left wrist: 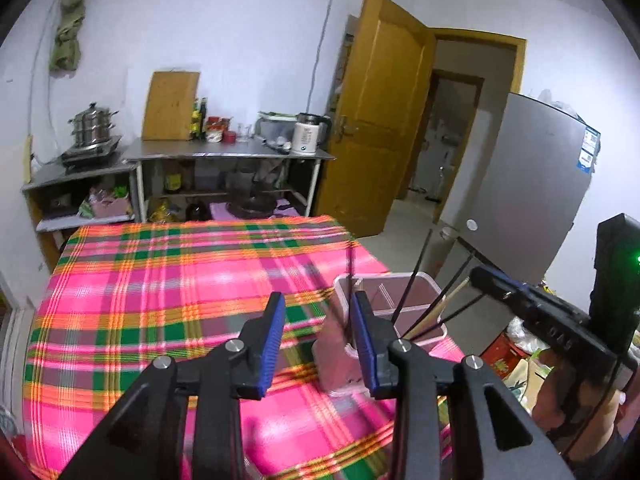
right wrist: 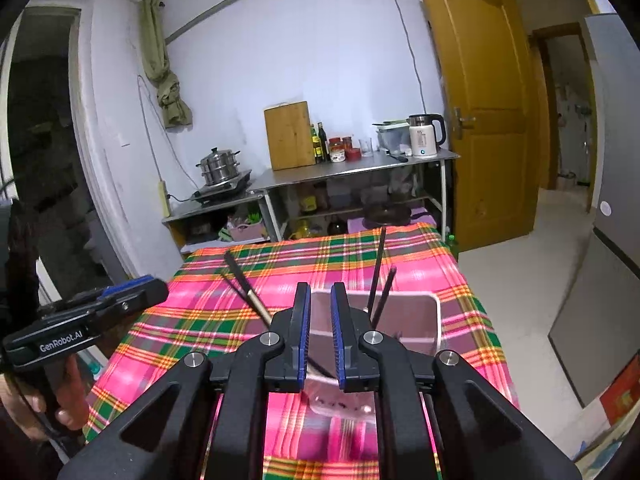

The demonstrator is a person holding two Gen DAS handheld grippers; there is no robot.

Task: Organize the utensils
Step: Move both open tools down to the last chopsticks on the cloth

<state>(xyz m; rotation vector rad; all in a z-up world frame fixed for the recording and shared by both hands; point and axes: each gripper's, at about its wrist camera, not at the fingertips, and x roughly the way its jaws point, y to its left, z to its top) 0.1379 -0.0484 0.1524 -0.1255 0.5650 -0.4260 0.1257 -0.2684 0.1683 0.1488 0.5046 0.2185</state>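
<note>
A kitchen table under a pink plaid cloth [left wrist: 160, 280], and both of my handheld grippers hang over its near corner, where a clear plastic organizer box [left wrist: 416, 284] holds the utensils I am sorting. In the left wrist view the box sits just right of the left gripper [left wrist: 318, 340], its inner dividers visible, with several dark chopsticks [left wrist: 416, 276] leaning out of it at loose angles and one pale-handled stick [left wrist: 444, 304] among them. They stand rather than lie because the compartments are narrow and deep, I judge, so each stick props against a wall.

The left gripper's blue pads stand apart with only cloth showing between them; one thin dark stick rises just beside the inner face of its right finger, and I cannot tell whether it touches. I read those jaws as released.

From the right wrist view, the right gripper [right wrist: 320, 328] points straight at the box [right wrist: 436, 320], its pads parted by a narrow gap with nothing clamped. Two dark sticks [right wrist: 378, 276] stand up just behind it; another pair [right wrist: 240, 276] leans away left, toward the left gripper [right wrist: 120, 292] and the hand [right wrist: 60, 404] that carries it.

The sticks appear already deposited; straightening the splayed ones looks like the remaining work.
</note>
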